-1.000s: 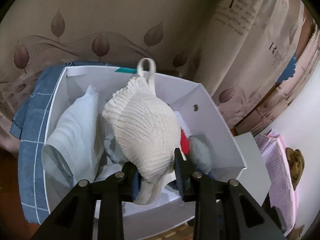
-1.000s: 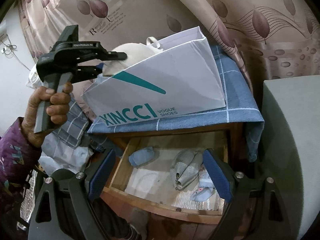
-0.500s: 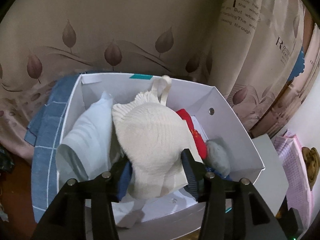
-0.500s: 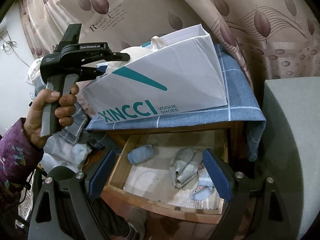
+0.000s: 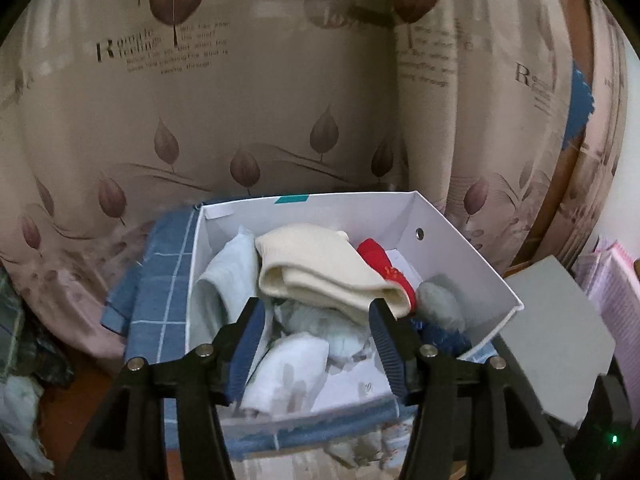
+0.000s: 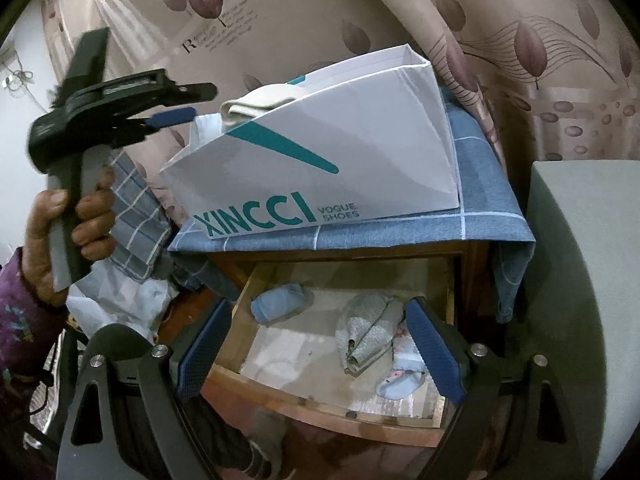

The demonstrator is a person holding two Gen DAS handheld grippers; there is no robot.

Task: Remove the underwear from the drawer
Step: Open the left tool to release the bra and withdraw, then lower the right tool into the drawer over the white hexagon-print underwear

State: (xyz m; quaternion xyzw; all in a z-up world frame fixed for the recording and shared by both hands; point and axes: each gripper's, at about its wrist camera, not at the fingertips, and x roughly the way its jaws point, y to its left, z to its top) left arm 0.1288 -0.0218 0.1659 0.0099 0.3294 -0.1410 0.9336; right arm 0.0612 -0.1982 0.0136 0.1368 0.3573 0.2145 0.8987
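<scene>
A cream ribbed underwear piece (image 5: 328,272) lies on top of the pile in the white shoe box (image 5: 472,264), and it shows above the box rim (image 6: 256,104) in the right wrist view. My left gripper (image 5: 316,312) is drawn back from the box with its jaws opening and nothing between them; it hovers left of the box (image 6: 198,102). Over the open wooden drawer (image 6: 320,404) my right gripper (image 6: 320,306) stands open and empty. In the drawer lie a light blue roll (image 6: 280,300), a grey patterned piece (image 6: 368,332) and a pale blue printed piece (image 6: 400,380).
The box sits on a blue checked cloth (image 6: 480,208) covering the nightstand top. A leaf-patterned curtain (image 5: 240,100) hangs behind. A grey padded surface (image 6: 580,280) stands to the right. Crumpled clothes and bags (image 6: 120,304) pile up at the left, below the person's hand (image 6: 80,216).
The left gripper let go of the cream underwear, which settled onto the pile in the box. It then pulled back and up from the box, jaws wider. The right gripper stayed still.
</scene>
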